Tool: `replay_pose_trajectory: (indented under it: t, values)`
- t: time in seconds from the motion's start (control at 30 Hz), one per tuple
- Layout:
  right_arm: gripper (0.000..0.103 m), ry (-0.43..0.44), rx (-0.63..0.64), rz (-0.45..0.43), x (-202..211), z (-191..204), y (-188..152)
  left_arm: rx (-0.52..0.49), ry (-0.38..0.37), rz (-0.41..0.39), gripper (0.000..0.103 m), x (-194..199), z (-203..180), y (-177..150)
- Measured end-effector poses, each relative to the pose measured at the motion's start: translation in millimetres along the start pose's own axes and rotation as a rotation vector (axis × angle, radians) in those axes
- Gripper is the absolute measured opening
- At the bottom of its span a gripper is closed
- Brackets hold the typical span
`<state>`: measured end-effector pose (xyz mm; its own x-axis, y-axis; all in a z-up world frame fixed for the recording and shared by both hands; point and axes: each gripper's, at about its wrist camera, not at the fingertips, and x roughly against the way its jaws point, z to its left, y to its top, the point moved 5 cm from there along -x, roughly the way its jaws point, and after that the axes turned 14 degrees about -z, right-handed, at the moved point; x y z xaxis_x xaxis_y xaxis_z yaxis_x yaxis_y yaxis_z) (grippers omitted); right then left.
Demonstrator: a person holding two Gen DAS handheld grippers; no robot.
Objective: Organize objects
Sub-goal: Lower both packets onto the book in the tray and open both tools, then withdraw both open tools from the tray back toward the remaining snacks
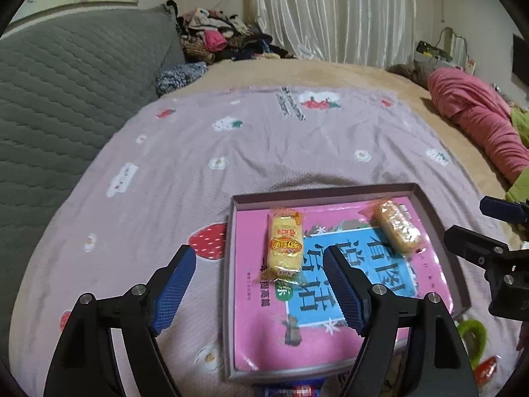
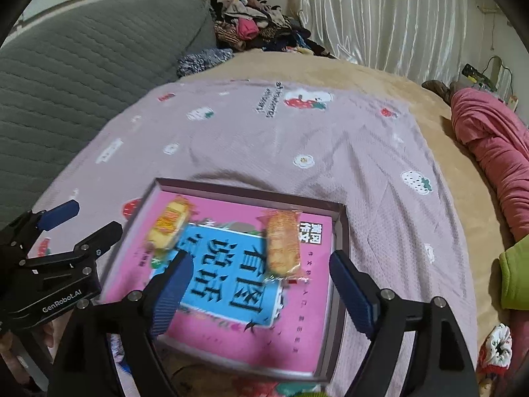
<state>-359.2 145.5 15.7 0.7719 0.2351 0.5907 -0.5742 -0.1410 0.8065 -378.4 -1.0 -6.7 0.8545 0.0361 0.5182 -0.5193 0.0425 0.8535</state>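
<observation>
A shallow mauve box (image 1: pixel 330 189) (image 2: pixel 344 231) lies on the pink strawberry bedsheet, holding a pink and blue book (image 1: pixel 330 337) (image 2: pixel 251 347). On the book lie a yellow wrapped snack (image 1: pixel 285 244) (image 2: pixel 168 228) at the left and an orange-brown wrapped snack (image 1: pixel 396 228) (image 2: pixel 282 244) at the right. My left gripper (image 1: pixel 259 258) is open above the box's left edge, with nothing between its blue pads. My right gripper (image 2: pixel 261 264) is open above the book, near the orange-brown snack but not touching it. Each gripper shows at the edge of the other's view.
A grey quilted cushion (image 1: pixel 66 99) rises at the left. A heap of clothes (image 1: pixel 218 36) sits at the back, a rolled pink blanket (image 1: pixel 479 119) and green cloth (image 2: pixel 515 274) at the right. Small packets (image 1: pixel 486 367) lie near the box's front right corner.
</observation>
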Motion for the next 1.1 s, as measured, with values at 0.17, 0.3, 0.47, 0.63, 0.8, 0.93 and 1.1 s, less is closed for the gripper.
replay_pose_trajectory:
  t: [0.17, 0.3, 0.47, 0.63, 0.8, 0.93, 1.1]
  values:
    - [0.088, 0.005, 0.003, -0.041, 36.6, 7.9, 7.4, 0.005, 0.011, -0.026, 0.081, 34.6, 7.3, 5.3]
    - [0.089, 0.006, 0.01, -0.072, 67.0, 13.7, 8.9, 0.0, 0.013, -0.064, 0.081, 70.2, 10.5, 10.1]
    - [0.089, 0.023, 0.006, -0.11, 106.2, 20.1, 7.3, -0.01, 0.013, -0.121, 0.081, 115.2, 11.3, 16.1]
    - [0.09, 0.023, 0.023, -0.133, 137.1, 24.0, 1.8, -0.006, -0.007, -0.168, 0.081, 160.2, 9.7, 18.5]
    - [0.09, 0.025, 0.03, -0.149, 160.1, 26.2, -3.1, -0.024, -0.008, -0.201, 0.081, 191.1, 7.0, 18.0]
    - [0.09, 0.027, 0.025, -0.158, 175.4, 26.0, -9.3, -0.017, -0.018, -0.209, 0.081, 209.2, 3.7, 14.5]
    - [0.09, 0.021, 0.024, -0.161, 191.5, 22.8, -18.9, -0.03, -0.013, -0.218, 0.081, 225.6, -0.6, 13.5]
